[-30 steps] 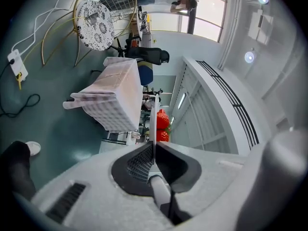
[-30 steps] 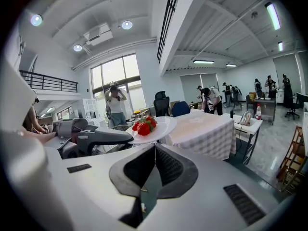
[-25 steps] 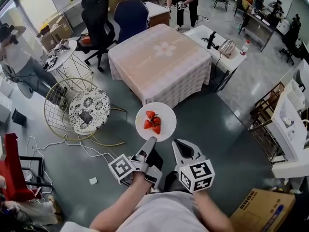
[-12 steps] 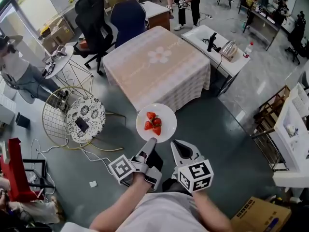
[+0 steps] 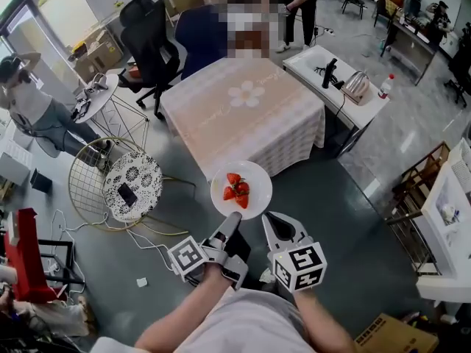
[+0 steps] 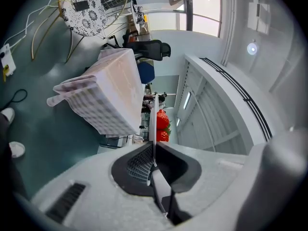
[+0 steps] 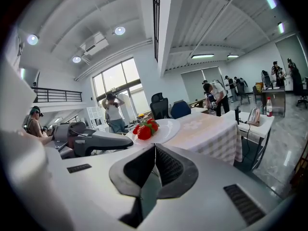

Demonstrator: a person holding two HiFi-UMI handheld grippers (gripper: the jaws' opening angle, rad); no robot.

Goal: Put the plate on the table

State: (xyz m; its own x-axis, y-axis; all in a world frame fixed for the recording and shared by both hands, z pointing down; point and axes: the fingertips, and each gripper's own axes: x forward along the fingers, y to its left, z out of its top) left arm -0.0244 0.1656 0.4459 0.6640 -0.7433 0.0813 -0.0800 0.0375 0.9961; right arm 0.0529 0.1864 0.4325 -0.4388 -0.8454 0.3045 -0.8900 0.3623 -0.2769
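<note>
A white plate [image 5: 254, 201] with strawberries [image 5: 236, 190] hangs over the grey floor, just short of the near corner of the table [image 5: 243, 112], which wears a pink checked cloth. My left gripper [image 5: 231, 220] is shut on the plate's near rim. In the left gripper view the plate [image 6: 152, 110] shows edge-on between the jaws, with the strawberries [image 6: 162, 127] on its right. My right gripper [image 5: 272, 223] is shut and empty beside the left one, not touching the plate. From the right gripper [image 7: 155, 146] view, the plate [image 7: 163, 130] sits ahead to the left.
A round patterned side table [image 5: 132, 186] with a phone and a gold wire basket [image 5: 92, 169] stand to the left. Cables [image 5: 143, 237] lie on the floor. Office chairs [image 5: 151, 31] stand behind the table, a white desk [image 5: 335, 87] to its right. A cardboard box [image 5: 390, 334] is at bottom right.
The table has come slightly nearer in the head view as the plate is carried towards it. Both grippers keep their hold and spacing.
</note>
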